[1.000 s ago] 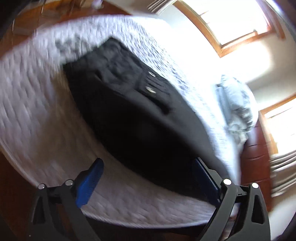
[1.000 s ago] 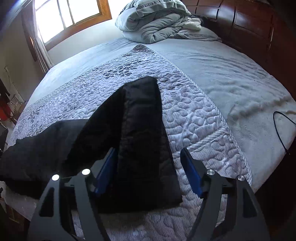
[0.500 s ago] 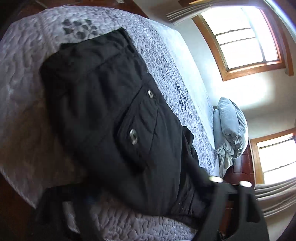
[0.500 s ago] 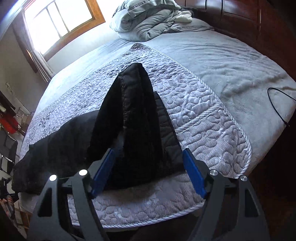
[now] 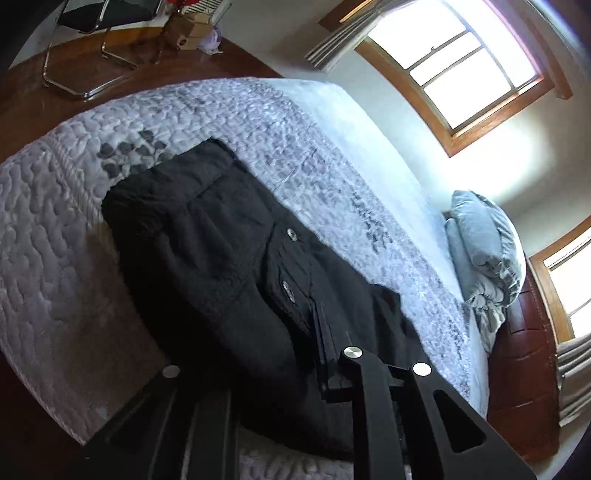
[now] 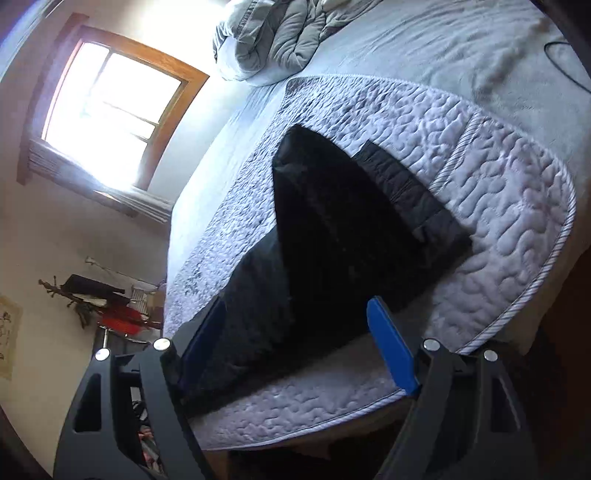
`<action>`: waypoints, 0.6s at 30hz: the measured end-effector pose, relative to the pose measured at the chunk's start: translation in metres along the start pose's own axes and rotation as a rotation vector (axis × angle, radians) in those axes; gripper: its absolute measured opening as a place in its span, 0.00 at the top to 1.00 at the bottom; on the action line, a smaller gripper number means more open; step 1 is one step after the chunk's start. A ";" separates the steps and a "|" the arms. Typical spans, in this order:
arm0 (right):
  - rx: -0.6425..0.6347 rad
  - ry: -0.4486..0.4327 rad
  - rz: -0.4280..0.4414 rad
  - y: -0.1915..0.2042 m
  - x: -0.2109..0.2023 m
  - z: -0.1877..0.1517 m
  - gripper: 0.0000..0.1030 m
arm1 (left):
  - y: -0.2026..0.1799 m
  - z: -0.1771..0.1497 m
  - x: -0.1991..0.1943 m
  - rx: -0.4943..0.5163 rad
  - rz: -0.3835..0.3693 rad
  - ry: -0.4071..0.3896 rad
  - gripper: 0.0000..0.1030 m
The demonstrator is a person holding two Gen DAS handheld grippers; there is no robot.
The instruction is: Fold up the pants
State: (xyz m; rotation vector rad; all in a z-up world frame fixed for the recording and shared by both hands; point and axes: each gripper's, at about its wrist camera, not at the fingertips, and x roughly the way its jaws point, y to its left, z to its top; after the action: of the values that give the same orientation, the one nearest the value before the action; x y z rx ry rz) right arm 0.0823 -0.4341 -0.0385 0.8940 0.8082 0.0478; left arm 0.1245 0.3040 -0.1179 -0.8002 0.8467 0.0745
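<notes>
Black pants [image 5: 221,258] lie on the grey quilted bedspread [image 5: 55,229], waist end at the far left, a buttoned pocket [image 5: 288,266] facing up. In the right wrist view the leg ends [image 6: 332,229] lie folded, one cuff [image 6: 402,192] showing beside them. My left gripper [image 5: 258,347] is low over the pants at the bed's near edge; its fingers are dark against the cloth and I cannot tell how they stand. My right gripper [image 6: 295,339] is open, its blue fingers [image 6: 391,350] either side of the leg fabric, apart from it.
A bundled grey duvet [image 5: 484,254] lies at the head of the bed, also in the right wrist view [image 6: 273,33]. A dark wooden headboard [image 5: 524,354], windows [image 5: 454,62], a metal chair [image 5: 85,44] on the wood floor, and a black cable [image 6: 569,62] on the grey sheet.
Both grippers have tilted and dropped toward the bed's near edge. The left gripper's fingers have come closer together over the pants. The right gripper stays open around the leg ends.
</notes>
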 end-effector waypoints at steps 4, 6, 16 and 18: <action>-0.044 0.039 -0.082 0.035 0.022 -0.008 0.20 | 0.006 -0.019 0.009 -0.014 0.025 0.017 0.76; -0.027 0.011 -0.146 0.042 0.032 -0.004 0.20 | 0.005 -0.026 0.006 -0.051 0.001 0.011 0.55; 0.208 0.072 -0.460 0.017 0.116 0.040 0.71 | -0.029 -0.065 -0.017 -0.007 -0.034 0.056 0.04; 0.229 0.104 -0.453 0.011 0.127 0.044 0.85 | -0.027 -0.070 -0.012 -0.038 -0.055 0.092 0.04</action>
State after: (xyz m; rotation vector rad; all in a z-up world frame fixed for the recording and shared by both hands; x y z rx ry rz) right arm 0.2039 -0.4110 -0.0922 0.9093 1.1132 -0.4047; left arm 0.0815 0.2416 -0.1209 -0.8673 0.9121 0.0047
